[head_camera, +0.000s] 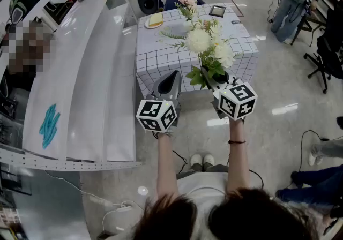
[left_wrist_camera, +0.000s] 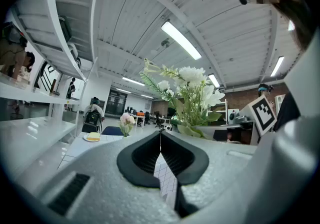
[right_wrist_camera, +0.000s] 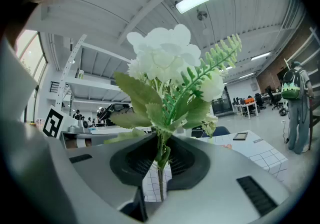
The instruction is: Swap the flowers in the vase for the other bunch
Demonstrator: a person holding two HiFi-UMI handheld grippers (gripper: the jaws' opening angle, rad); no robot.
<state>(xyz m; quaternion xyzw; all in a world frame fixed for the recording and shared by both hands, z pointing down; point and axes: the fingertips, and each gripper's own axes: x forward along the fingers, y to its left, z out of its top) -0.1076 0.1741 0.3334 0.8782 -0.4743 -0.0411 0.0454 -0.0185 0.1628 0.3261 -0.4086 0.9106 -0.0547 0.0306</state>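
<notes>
While our right gripper (right_wrist_camera: 160,164) is clenched on the green stems of the white bunch (right_wrist_camera: 162,63), that bunch stands upright in the air just off the near edge of the table (head_camera: 161,57). Our left gripper (left_wrist_camera: 160,144) is pressed shut on nothing and sits level beside the right one. Beyond them, the pink flowers (head_camera: 186,0) stand upright at the middle of the table's far edge. They appear to be in the vase, though the vase itself is too small for us to make out. A plate (head_camera: 154,21) with something yellow sits at the far left corner, and a dark tablet (head_camera: 217,10) lies near the far right corner.

We judge the swap at most half done: one bunch is in hand and the other occupies the vase. If the pink ones are to go, they are not yet pulled out and the white stems not yet set in. Our empty left gripper seems the one for that pull.

Only the right gripper view shows the stems pinched between the pads; in the head view, leaves cover them. Only the left gripper view shows its jaws meeting, with just checked cloth behind. Only the head view gives the table's layout.
</notes>
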